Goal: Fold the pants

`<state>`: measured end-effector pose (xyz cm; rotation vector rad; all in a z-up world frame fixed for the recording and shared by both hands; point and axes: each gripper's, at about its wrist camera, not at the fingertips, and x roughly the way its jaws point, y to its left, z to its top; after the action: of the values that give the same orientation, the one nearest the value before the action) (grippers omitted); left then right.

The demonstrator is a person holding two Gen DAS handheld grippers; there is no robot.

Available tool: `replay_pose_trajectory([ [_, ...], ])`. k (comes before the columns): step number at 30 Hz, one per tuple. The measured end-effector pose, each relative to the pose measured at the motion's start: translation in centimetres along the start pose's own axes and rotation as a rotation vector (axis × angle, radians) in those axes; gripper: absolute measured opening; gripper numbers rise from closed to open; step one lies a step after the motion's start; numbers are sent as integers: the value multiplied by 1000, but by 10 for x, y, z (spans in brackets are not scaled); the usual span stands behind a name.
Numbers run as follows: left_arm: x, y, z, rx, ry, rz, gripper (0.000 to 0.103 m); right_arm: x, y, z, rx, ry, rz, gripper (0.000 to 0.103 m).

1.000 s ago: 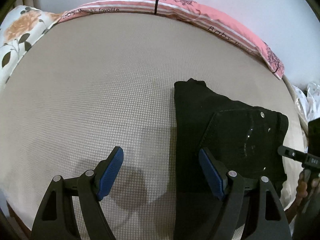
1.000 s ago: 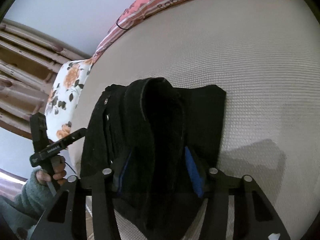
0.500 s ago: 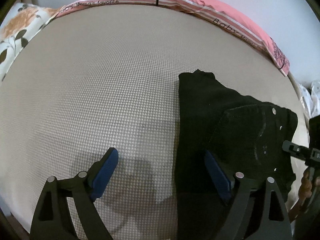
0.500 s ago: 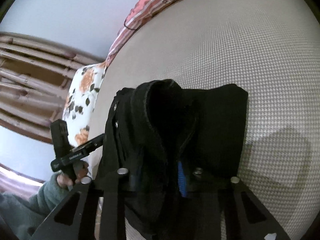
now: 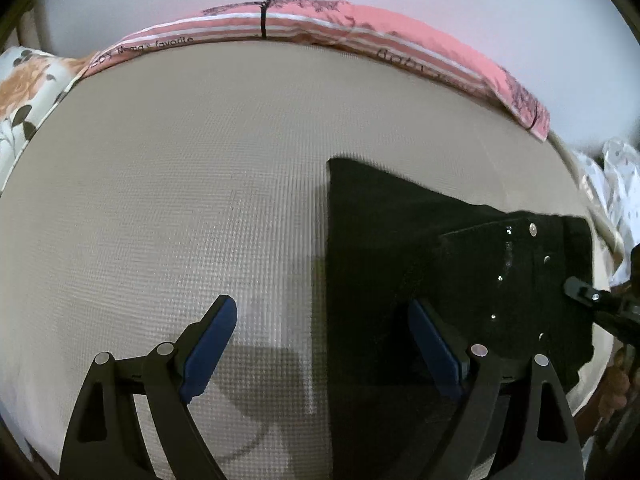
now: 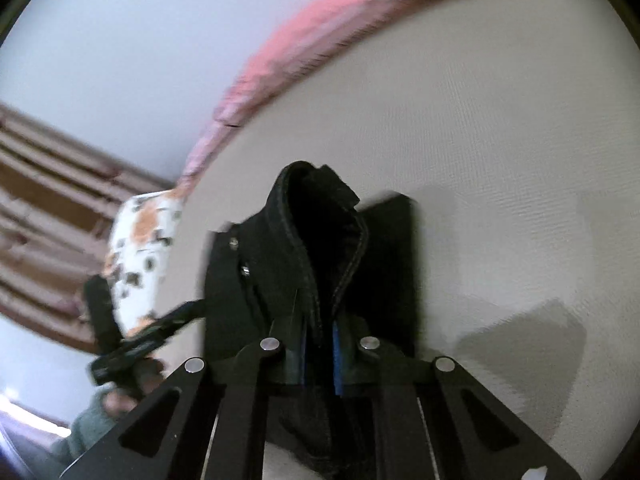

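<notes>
Black pants (image 5: 420,260) lie folded on the beige bed surface (image 5: 180,200), at the right in the left wrist view. My left gripper (image 5: 324,332) is open, with its right fingertip over the pants' left part and its left one over bare bed. My right gripper (image 6: 320,344) is shut on a raised fold of the pants (image 6: 320,232), which stands up between the blue pads. The rest of the pants lies flat behind it (image 6: 392,264). The other hand-held gripper shows at the left of the right wrist view (image 6: 132,344).
A pink striped pillow (image 5: 320,28) runs along the bed's far edge by the wall. A floral pillow (image 5: 20,96) lies at the far left. White dotted fabric (image 5: 616,200) sits beyond the bed's right edge. Wooden slats (image 6: 48,184) stand at the left.
My right gripper's jaws have closed from wide apart to pinching the raised pants fold, and it has swung and lifted. My left gripper stays open and has drifted slightly.
</notes>
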<state>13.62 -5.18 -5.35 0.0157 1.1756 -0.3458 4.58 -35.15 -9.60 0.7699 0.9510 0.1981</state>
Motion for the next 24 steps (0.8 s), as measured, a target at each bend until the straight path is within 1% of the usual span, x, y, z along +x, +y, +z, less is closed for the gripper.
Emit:
replay_pose_trajectory([
  [1, 4, 0, -2, 3, 10, 6, 88, 8, -9, -4, 13, 22, -19, 9],
  [3, 15, 1, -4, 4, 33, 7, 88, 14, -17, -5, 48, 23, -18, 12],
  [4, 20, 2, -5, 7, 39, 9, 88, 14, -15, -3, 43, 28, -28, 15],
  [5, 24, 4, -5, 9, 45, 9, 88, 14, -12, -2, 27, 32, -46, 20],
  [7, 24, 4, -5, 9, 44, 10, 88, 11, -4, -1, -2, 33, -74, 25],
  [8, 23, 5, -4, 12, 46, 13, 88, 8, 1, -1, -25, 34, -107, 28],
  [9, 22, 4, -4, 12, 46, 17, 88, 6, 4, -2, -36, 35, -124, 29],
  [11, 18, 4, -5, 16, 53, 15, 88, -2, 8, -8, -58, 31, -138, 29],
  [14, 12, 1, -15, 53, 71, -3, 88, -16, 11, -23, -74, 41, -166, 29],
  [16, 6, -3, -23, 80, 72, -7, 88, -25, 9, -34, -67, 46, -160, 28],
  [17, 3, -6, -28, 98, 77, -16, 88, -27, 9, -38, -66, 54, -158, 21],
  [19, 1, -12, -35, 121, 83, -21, 88, -31, 13, -47, -79, 41, -169, 15],
  [22, -1, -17, -46, 145, 89, -24, 88, -34, 20, -53, -109, 31, -198, 11],
  [24, -4, -16, -47, 136, 88, -32, 88, -41, 26, -57, -114, 11, -189, 10],
])
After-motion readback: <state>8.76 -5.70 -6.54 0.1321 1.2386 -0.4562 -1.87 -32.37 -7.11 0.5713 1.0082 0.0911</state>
